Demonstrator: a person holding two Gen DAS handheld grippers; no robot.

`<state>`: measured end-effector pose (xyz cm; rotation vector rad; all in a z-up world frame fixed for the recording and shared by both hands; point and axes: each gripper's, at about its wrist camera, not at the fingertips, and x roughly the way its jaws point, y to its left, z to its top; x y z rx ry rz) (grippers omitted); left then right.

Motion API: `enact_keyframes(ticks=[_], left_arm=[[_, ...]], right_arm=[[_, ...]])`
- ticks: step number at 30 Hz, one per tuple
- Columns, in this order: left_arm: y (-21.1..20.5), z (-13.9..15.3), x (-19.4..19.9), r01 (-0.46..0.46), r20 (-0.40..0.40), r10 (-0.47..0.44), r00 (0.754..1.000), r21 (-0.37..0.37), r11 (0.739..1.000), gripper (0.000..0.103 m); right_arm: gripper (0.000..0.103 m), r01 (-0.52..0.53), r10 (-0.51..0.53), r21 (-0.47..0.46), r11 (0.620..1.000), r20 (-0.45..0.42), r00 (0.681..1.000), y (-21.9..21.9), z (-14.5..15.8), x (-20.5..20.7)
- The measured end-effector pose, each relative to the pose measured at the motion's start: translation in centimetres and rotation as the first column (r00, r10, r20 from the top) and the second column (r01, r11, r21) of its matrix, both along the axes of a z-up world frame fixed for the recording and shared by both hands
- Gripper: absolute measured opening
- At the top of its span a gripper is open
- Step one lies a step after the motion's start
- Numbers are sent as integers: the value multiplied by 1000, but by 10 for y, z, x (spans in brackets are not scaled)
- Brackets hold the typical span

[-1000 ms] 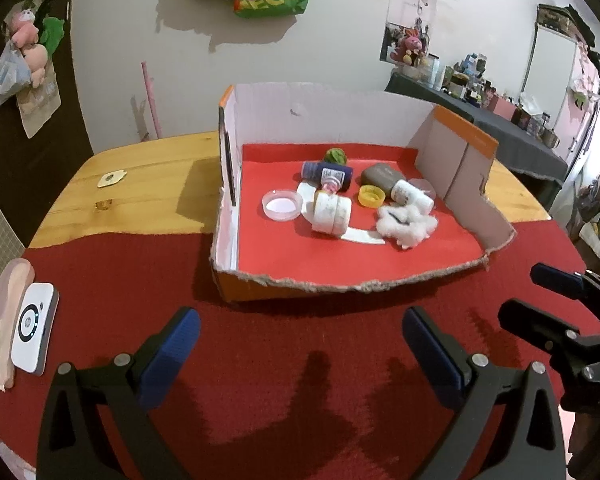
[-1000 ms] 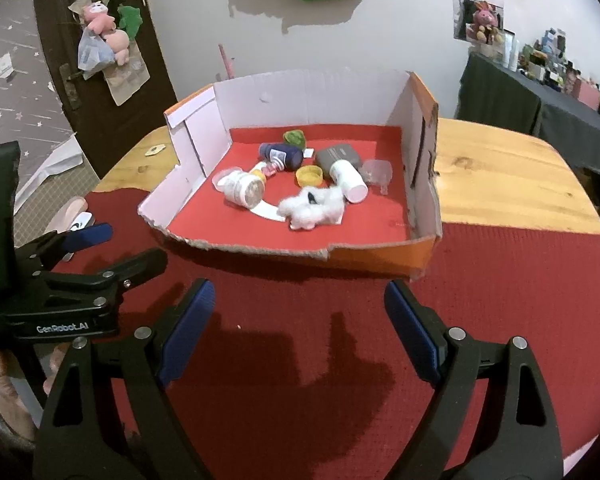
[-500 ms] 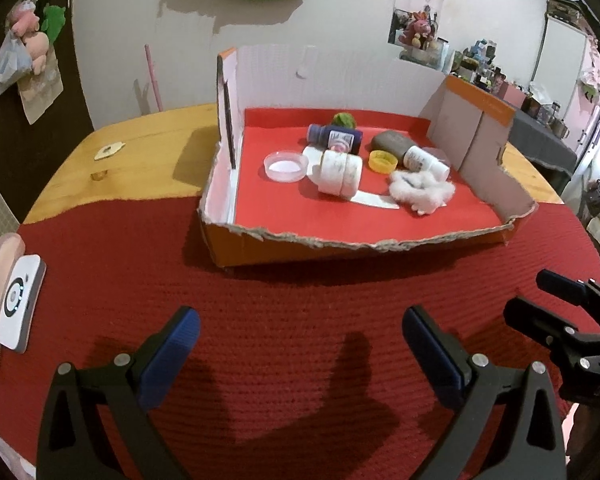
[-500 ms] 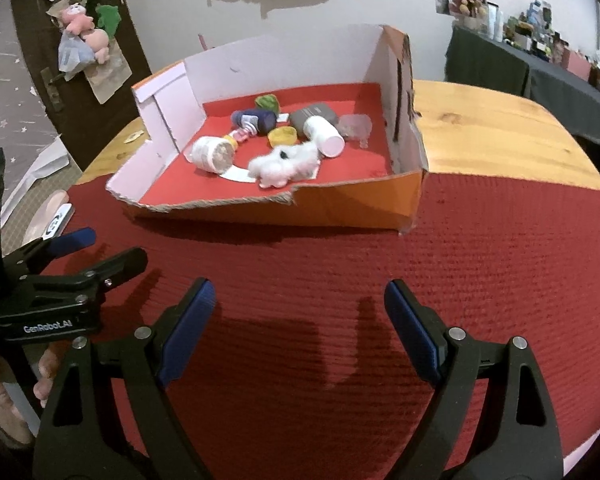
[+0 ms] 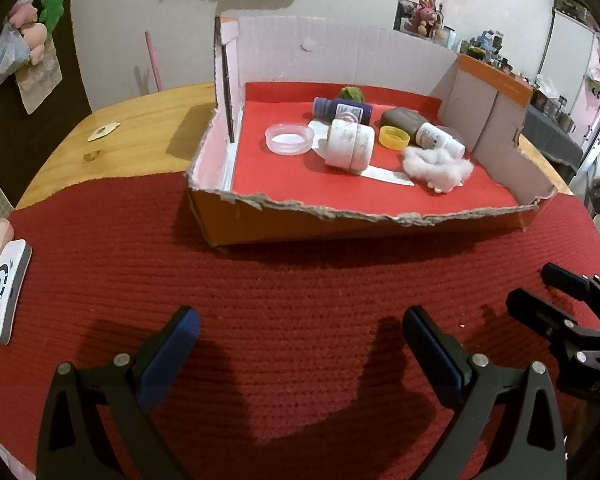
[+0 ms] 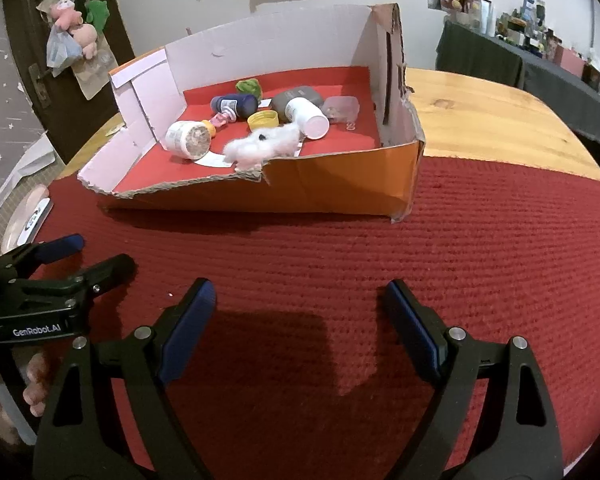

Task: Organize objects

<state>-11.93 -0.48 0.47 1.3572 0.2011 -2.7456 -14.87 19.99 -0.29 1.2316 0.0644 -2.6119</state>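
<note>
Both grippers are held wide apart over the red mat [image 5: 300, 280], and nothing is gripped by the left gripper [image 5: 300, 340] or the right gripper [image 6: 300, 312]. The bottles [image 5: 346, 146], cotton [image 5: 436, 166] and caps [image 5: 393, 137] are kept inside the box [image 5: 340, 220].

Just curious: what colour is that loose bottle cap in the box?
Yellow cap, clearest in the left wrist view.

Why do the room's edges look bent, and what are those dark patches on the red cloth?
Left wrist view: the fisheye lens bows the walls and darkens the corners; the open left claw casts a soft shadow on the red cloth. Right wrist view: same curving; a shadow lies under the open right claw, another along the cardboard box.
</note>
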Motion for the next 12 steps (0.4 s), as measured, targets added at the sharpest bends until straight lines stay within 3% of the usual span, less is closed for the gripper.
enact_keyframes(ticks=[5, 12], left_arm=[[1, -2, 0, -1, -1, 1, 1000, -11, 1000, 103], [2, -3, -1, -2, 0, 2, 1000, -16, 1000, 103]], right_arm=[[96, -11, 11, 20, 1000, -20, 1000, -5, -3, 1], [98, -12, 12, -12, 1000, -26, 1000, -1, -3, 1]])
